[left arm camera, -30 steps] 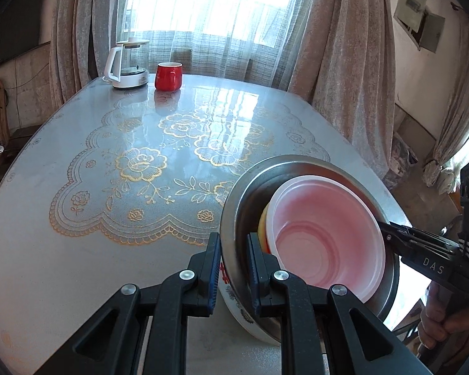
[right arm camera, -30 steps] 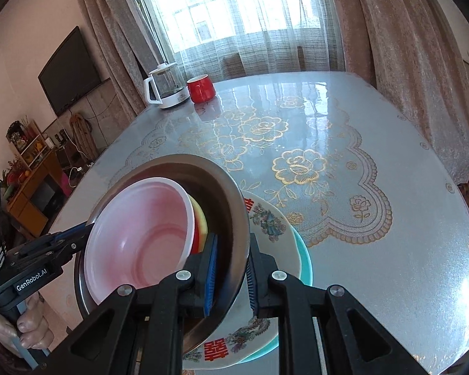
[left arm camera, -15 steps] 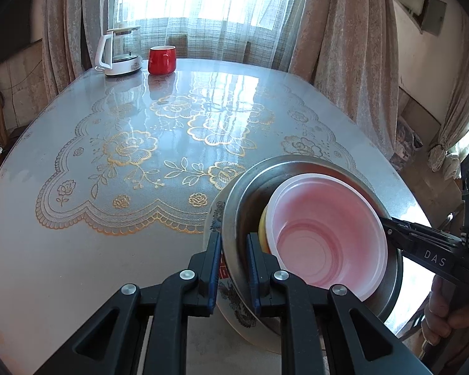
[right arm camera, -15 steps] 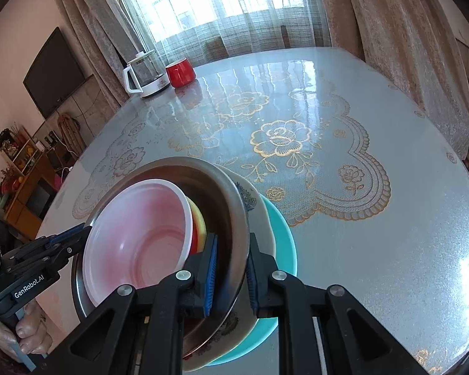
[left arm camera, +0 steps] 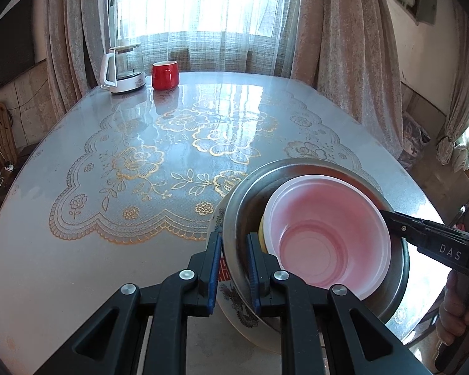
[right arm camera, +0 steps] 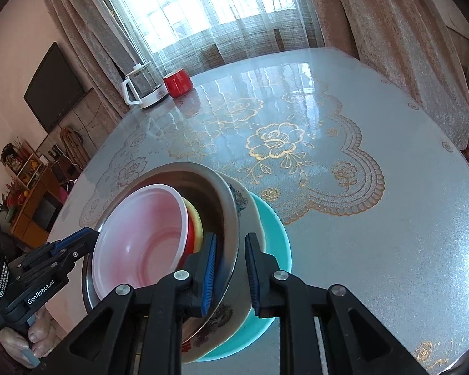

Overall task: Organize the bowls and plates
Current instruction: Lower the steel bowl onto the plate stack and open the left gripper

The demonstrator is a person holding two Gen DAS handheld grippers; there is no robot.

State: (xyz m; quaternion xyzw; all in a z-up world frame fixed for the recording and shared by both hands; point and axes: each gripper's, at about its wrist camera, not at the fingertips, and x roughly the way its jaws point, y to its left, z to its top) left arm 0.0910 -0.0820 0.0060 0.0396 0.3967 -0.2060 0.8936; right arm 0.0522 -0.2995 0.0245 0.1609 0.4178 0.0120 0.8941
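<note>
Both grippers hold one steel bowl (left arm camera: 239, 209) by opposite sides of its rim. My left gripper (left arm camera: 233, 239) is shut on the near rim in the left wrist view, and my right gripper (right arm camera: 231, 242) is shut on the rim in the right wrist view. Nested inside are a pink bowl (left arm camera: 328, 234), a red bowl's edge (right arm camera: 189, 239) and a yellow bowl (right arm camera: 195, 218). Directly under the steel bowl lie a flower-patterned plate (right arm camera: 248, 215) and a teal plate (right arm camera: 276, 240) on the table. Whether bowl and plate touch I cannot tell.
The glossy table (left arm camera: 93, 250) has a gold floral cloth. A glass kettle (left arm camera: 122, 68) and a red mug (left arm camera: 165, 75) stand at its far end by the curtained window. The plates sit close to the table's near edge. A TV (right arm camera: 53, 87) hangs on the left wall.
The steel bowl with its nested bowls has come down over the patterned plate and now covers more of it. Both grippers keep their hold on the rim.
</note>
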